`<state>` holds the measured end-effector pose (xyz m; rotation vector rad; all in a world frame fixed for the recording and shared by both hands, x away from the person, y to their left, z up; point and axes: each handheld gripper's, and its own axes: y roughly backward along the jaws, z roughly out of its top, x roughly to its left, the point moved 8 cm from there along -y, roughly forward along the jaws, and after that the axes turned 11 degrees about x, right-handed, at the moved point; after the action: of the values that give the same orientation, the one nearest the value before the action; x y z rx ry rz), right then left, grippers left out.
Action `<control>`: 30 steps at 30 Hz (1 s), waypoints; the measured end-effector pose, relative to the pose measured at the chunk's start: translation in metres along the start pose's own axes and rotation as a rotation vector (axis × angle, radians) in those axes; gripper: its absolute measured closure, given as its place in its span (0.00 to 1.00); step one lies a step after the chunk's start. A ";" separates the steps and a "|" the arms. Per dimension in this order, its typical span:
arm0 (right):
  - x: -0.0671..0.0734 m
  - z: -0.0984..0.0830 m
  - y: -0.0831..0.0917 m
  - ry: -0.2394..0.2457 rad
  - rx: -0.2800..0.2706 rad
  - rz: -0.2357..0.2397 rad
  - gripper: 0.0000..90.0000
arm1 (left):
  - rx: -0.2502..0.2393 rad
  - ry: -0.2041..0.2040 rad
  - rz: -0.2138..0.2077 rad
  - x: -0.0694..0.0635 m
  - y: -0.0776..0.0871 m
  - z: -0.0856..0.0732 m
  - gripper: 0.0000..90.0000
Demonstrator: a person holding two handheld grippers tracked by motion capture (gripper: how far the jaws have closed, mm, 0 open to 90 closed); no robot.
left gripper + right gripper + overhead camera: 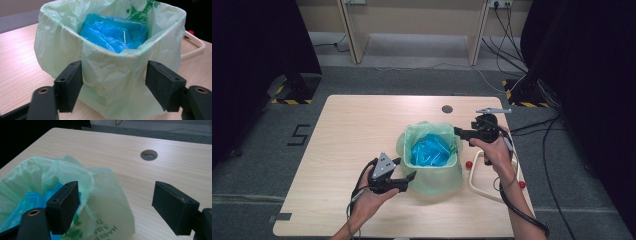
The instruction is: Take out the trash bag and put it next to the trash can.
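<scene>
Left claw [113, 82] sits wide around the green bag [110, 72] draped over the bin's near corner, pads not quite squeezing it. Blue bag [112, 32] sits inside, beyond. Right claw [116, 207] gapes wide over the far rim, holding nothing.

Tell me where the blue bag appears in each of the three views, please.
High view: the blue bag lies right of centre, inside the green bin liner.
Left gripper view: upper centre, behind the liner's near rim.
Right gripper view: lower left, behind the left jaw.
Shared landmark: the green bin liner.
</scene>
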<state>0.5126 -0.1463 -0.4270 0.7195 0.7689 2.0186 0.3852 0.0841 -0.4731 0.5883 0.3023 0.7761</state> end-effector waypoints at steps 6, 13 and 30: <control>0.018 0.008 -0.018 0.047 0.053 0.018 0.24 | -0.007 -0.007 0.004 0.001 0.004 0.002 0.43; 0.028 0.011 -0.037 0.105 0.126 0.013 0.35 | -0.016 -0.026 0.003 0.000 0.009 0.003 0.52; 0.031 0.012 -0.049 0.260 0.205 -0.078 0.83 | -0.041 -0.048 -0.007 -0.002 0.018 0.001 0.75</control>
<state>0.5300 -0.0944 -0.4487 0.5359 1.1509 2.0034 0.3741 0.0927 -0.4619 0.5661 0.2437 0.7582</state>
